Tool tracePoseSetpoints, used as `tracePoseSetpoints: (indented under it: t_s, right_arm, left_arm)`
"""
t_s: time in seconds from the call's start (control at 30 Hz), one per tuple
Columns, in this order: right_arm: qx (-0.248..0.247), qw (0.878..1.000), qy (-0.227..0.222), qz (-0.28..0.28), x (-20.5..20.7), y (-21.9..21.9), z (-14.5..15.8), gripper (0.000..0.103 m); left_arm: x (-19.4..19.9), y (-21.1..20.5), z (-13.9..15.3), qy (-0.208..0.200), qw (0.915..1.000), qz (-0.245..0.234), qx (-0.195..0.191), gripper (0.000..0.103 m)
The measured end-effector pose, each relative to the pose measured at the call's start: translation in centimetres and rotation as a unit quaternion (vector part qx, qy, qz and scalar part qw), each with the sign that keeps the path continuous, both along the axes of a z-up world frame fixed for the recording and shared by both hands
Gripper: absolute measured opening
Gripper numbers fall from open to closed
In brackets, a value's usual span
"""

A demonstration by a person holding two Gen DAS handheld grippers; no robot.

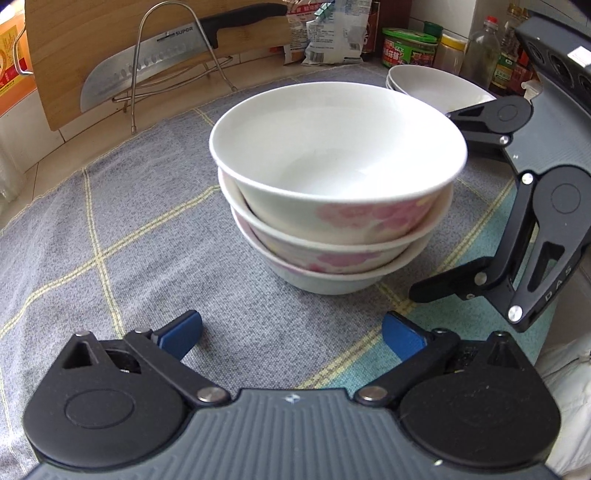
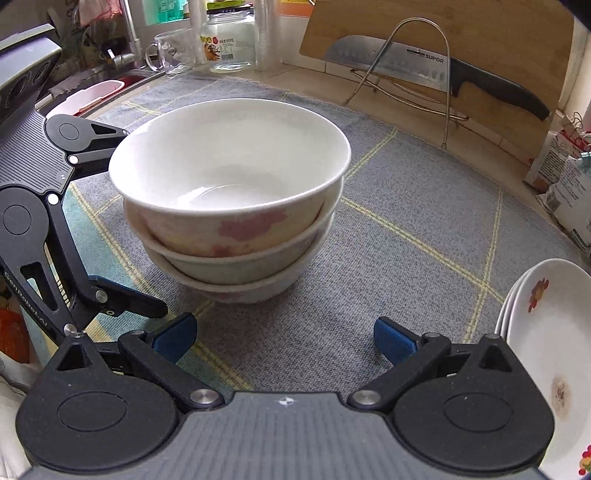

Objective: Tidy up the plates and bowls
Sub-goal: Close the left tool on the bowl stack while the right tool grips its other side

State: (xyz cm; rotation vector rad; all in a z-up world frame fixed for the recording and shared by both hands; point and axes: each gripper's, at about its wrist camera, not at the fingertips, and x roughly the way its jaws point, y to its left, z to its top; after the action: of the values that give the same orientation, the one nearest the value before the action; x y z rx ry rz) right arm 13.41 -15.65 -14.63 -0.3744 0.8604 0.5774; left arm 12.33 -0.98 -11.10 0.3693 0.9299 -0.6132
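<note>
Three white bowls with pink flowers stand nested in a stack [image 1: 332, 192] on the grey checked cloth [image 1: 129, 240]. The same stack [image 2: 229, 192] fills the middle of the right wrist view. My left gripper [image 1: 291, 334] is open just short of the stack, nothing between its blue pads [image 1: 181, 332]. My right gripper [image 2: 286, 338] is also open and empty, facing the stack from the other side. In each view the other gripper's black fingers [image 1: 480, 118] [image 2: 92, 136] spread beside the bowls. A stack of white plates [image 1: 436, 86] [image 2: 546, 332] sits next to the right gripper.
A wooden cutting board [image 1: 92, 44] and a large knife [image 1: 147, 70] lean in a wire rack [image 1: 177, 88] at the back. Jars and bottles [image 1: 410, 46] and food bags [image 1: 328, 29] line the wall. A glass mug [image 2: 170, 51], a jar [image 2: 231, 40] and a sink edge [image 2: 88, 94] lie beyond the cloth.
</note>
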Motion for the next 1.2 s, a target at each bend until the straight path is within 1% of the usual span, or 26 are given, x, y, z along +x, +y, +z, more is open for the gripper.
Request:
tracePoseSetpoints:
  t_s: [0.03, 0.13, 0.3, 0.4, 0.5, 0.7, 0.8, 0.93, 1.0, 1.03, 1.13, 1.2]
  right_arm:
    - [-0.002, 1.000, 0.004, 0.011, 0.0, 0.0, -0.2, 0.103]
    - [-0.011, 0.999, -0.008, 0.038, -0.2, 0.0, -0.5, 0.103]
    - [-0.001, 0.999, -0.021, 0.050, -0.4, -0.3, -0.5, 0.103]
    - [0.004, 0.998, -0.027, 0.048, -0.3, -0.4, -0.5, 0.103]
    - [-0.001, 0.999, -0.021, 0.038, 0.0, 0.0, -0.3, 0.103]
    - [-0.005, 0.999, -0.017, 0.027, 0.7, 0.9, -0.3, 0.103]
    - [-0.005, 0.999, -0.018, 0.028, 0.8, 1.0, -0.4, 0.103]
    - [-0.016, 0.999, -0.029, 0.031, 1.0, 1.5, 0.1, 0.103]
    - [-0.024, 0.998, -0.032, 0.038, 1.0, 1.8, 0.4, 0.103]
    - [-0.030, 0.998, -0.033, 0.044, 0.9, 1.9, 0.5, 0.102]
    - [-0.039, 0.997, -0.031, 0.065, 0.7, 2.3, 1.0, 0.094]
    - [-0.039, 0.996, -0.029, 0.076, 0.7, 2.4, 1.3, 0.092]
  left_arm:
    - [0.0, 0.0, 0.0, -0.001, 1.0000, 0.001, 0.000, 0.103]
    - [-0.3, 0.3, -0.1, -0.005, 1.0000, 0.002, -0.004, 0.103]
    - [-0.3, 0.4, -0.2, -0.012, 0.9999, -0.009, -0.009, 0.103]
    - [0.2, 0.4, -0.2, -0.017, 0.9992, -0.033, -0.012, 0.103]
    - [0.6, 0.3, -0.1, -0.017, 0.9980, -0.059, -0.013, 0.103]
    - [1.4, 0.7, -0.1, -0.026, 0.9919, -0.122, -0.023, 0.103]
    - [1.9, 0.9, -0.2, -0.031, 0.9870, -0.155, -0.027, 0.103]
    - [2.4, 1.1, 0.0, -0.044, 0.9767, -0.208, -0.026, 0.100]
    - [2.7, 1.0, 0.2, -0.051, 0.9718, -0.229, -0.024, 0.098]
    - [2.9, 1.0, 0.3, -0.050, 0.9690, -0.241, -0.026, 0.094]
    - [3.1, 0.8, 1.0, -0.057, 0.9578, -0.280, -0.028, 0.094]
    - [3.3, 0.7, 1.4, -0.057, 0.9506, -0.304, -0.032, 0.094]
